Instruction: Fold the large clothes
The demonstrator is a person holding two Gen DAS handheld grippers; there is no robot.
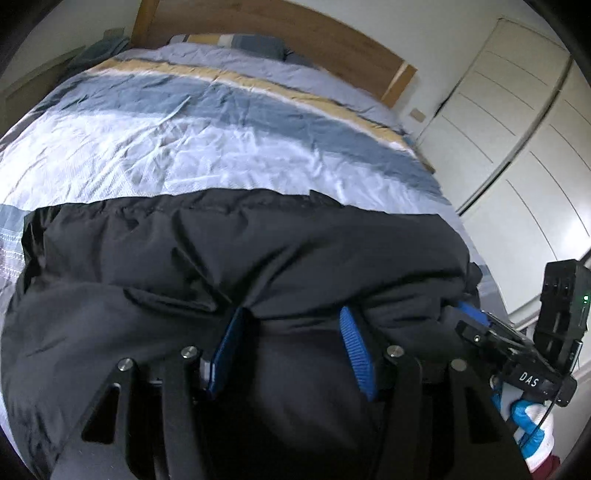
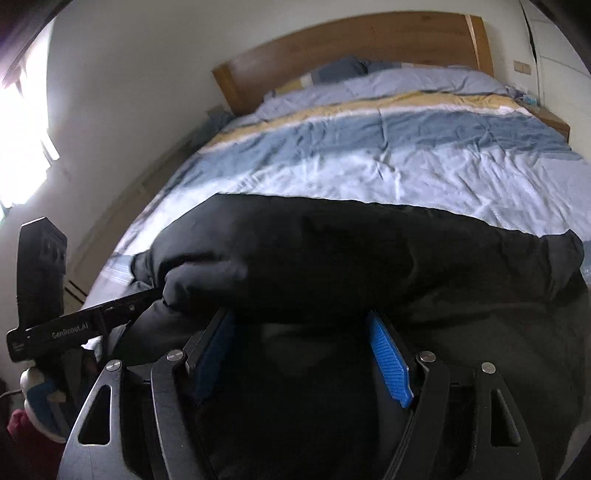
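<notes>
**Bedroom with a big wooden bed and white wardrobes**

So the bed fills most of both views, covered by a wrinkled striped duvet in pale blue, grey-blue, white and a yellow band. Wooden headboard runs along the top, pillows tucked under it. White wardrobe with panelled doors sits on the right of the left wrist view. Walls are plain white. Bright window glares at the left edge of the right wrist view.

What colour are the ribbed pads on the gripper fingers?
Blue, on both the left gripper and right gripper; the ribbed pads show best in the right wrist view.
</notes>
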